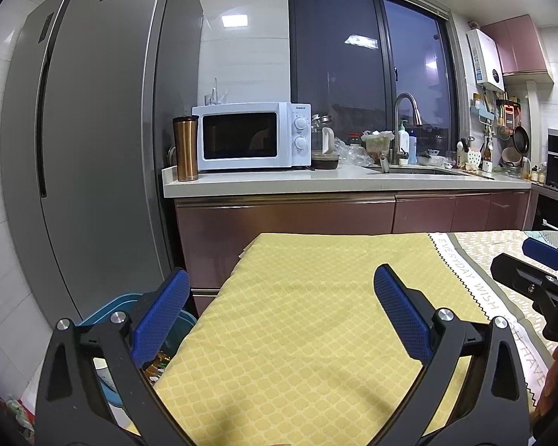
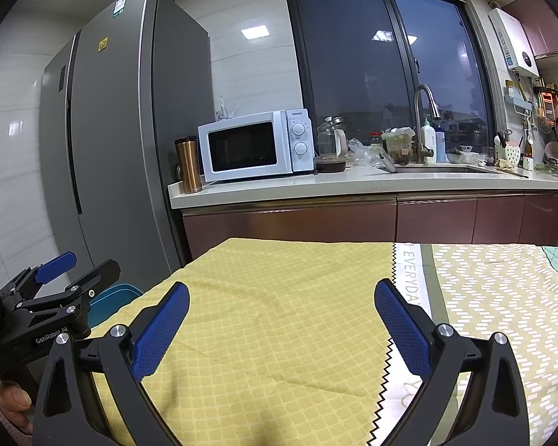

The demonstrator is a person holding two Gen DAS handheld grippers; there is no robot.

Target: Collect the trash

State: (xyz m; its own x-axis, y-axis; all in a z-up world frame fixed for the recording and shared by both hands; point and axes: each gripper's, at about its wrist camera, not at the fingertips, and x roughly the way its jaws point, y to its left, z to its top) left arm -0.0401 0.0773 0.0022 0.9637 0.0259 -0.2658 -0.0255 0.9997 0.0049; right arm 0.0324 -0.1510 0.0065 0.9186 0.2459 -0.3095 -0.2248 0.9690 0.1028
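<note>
The left hand-held gripper (image 1: 281, 304) hangs above the left part of a surface (image 1: 316, 334) covered by a yellow patterned cloth, its two blue-padded fingers (image 1: 160, 312) spread wide apart with nothing between them. The right hand-held gripper (image 2: 281, 319) hovers beside it over the same cloth, near the zigzag seam (image 2: 387, 364) where the yellow gives way to a white band with printed letters; its jaws are likewise wide apart and hold nothing.

In the left wrist view, a blue bin (image 1: 130, 304) stands on the floor just off the left edge of the surface, partly hidden behind the left finger. Some scraps of trash (image 1: 158, 366) show inside it, low down beside the cloth's edge; what they are cannot be told. The same bin (image 2: 111, 299) appears in the right wrist view, behind the left hand-held gripper.

Beyond the surface runs a kitchen counter (image 1: 316, 182) carrying a white microwave (image 1: 251, 135) and, just left of it, a copper-coloured travel mug (image 1: 185, 148). A tall grey fridge (image 1: 93, 130) stands to the left of the counter, and a curved tap (image 1: 405, 119) rises over the sink in front of a dark window (image 1: 368, 67).
</note>
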